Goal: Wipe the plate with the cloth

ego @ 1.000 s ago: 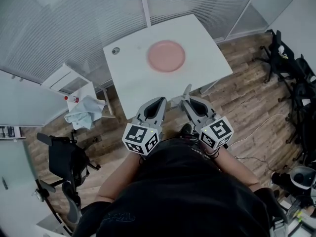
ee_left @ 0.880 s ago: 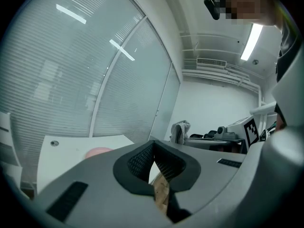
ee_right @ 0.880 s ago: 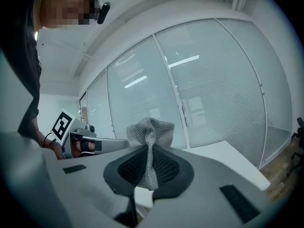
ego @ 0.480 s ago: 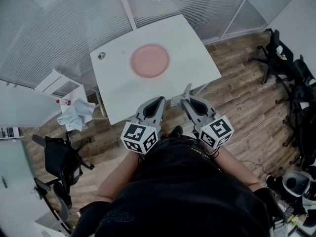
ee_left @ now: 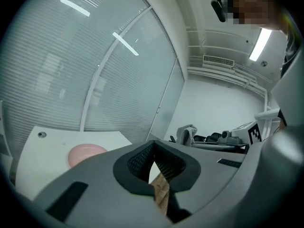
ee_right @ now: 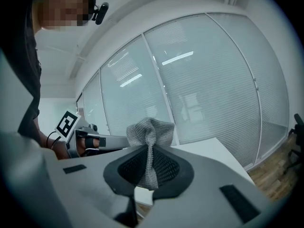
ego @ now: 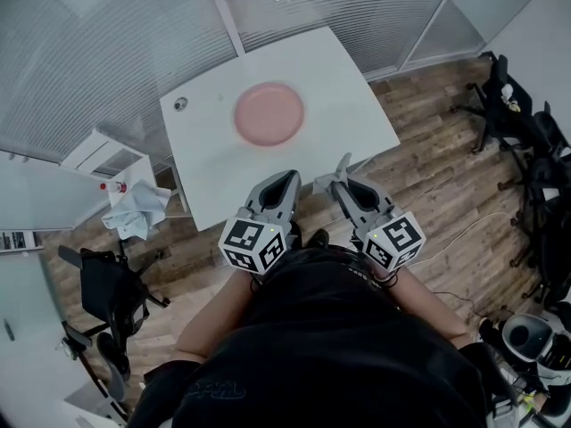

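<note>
1. One white table (ego: 352, 78) fills the middle of the head view. A glass wall with blinds stands behind it, and wooden floor runs along its near edge and right side. Its top is bare apart from the plate and a small round fitting (ego: 181, 103) near the far-left corner, so there is plenty of free surface for wiping strokes.
2. The pink plate (ego: 268, 114) lies flat on the table, well in from every edge. It is round, so no approach direction suits it better than another.
3. Both grippers are held side by side in front of the person's body, tips about level with the table's near edge, and neither touches the table. The plate lies ahead of both, beyond that edge.
4. The left gripper (ego: 288, 179) points almost straight at the plate. Its jaws are pressed together with nothing between them, and only floor shows through the gap.
5. The right gripper (ego: 344, 181) is just beside the left one and is clamped on the cloth. The plate sits ahead of it and somewhat to the left in the head view, so the coming move is likely forward and slightly leftward.
6. The grey mesh cloth (ee_right: 151, 129) is pinched at its middle, and a bunched tuft stands beyond the tips, ready to meet the plate first.
</note>
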